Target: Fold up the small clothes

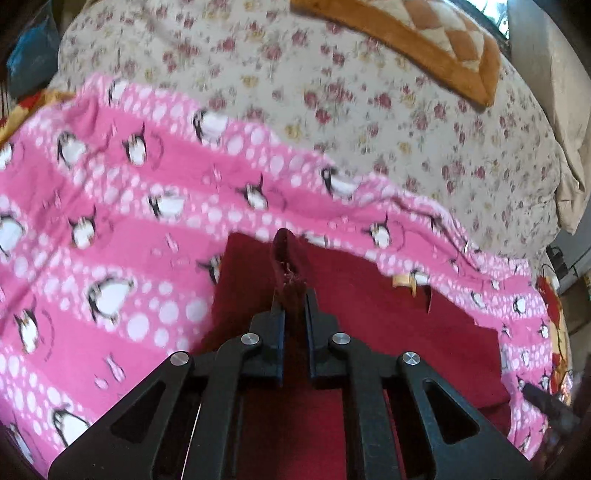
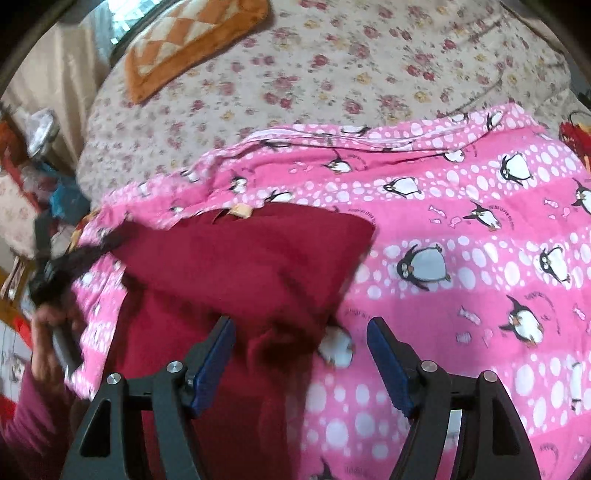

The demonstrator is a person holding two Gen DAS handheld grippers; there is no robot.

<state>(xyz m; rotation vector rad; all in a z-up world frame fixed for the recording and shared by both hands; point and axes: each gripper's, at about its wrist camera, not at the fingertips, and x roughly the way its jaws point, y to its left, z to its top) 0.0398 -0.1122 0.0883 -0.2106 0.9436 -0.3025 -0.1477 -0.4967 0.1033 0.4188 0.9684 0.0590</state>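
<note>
A dark red garment [image 2: 236, 258] lies on a pink penguin-print blanket [image 2: 461, 258]. In the left wrist view my left gripper [image 1: 293, 295] is shut on a raised edge of the red garment [image 1: 369, 314] and holds it up off the blanket [image 1: 110, 221]. In the right wrist view my right gripper [image 2: 301, 339] is open, its blue pads [image 2: 216, 354] to either side of the garment's near edge, just above it. The left gripper [image 2: 55, 273] shows blurred at the far left of that view, in a hand.
The blanket lies on a bed with a floral sheet [image 1: 369, 92]. An orange checked cushion [image 1: 424, 33] lies at the far side of the bed, also in the right wrist view [image 2: 184, 40]. Clutter stands beside the bed at the left [image 2: 33, 177].
</note>
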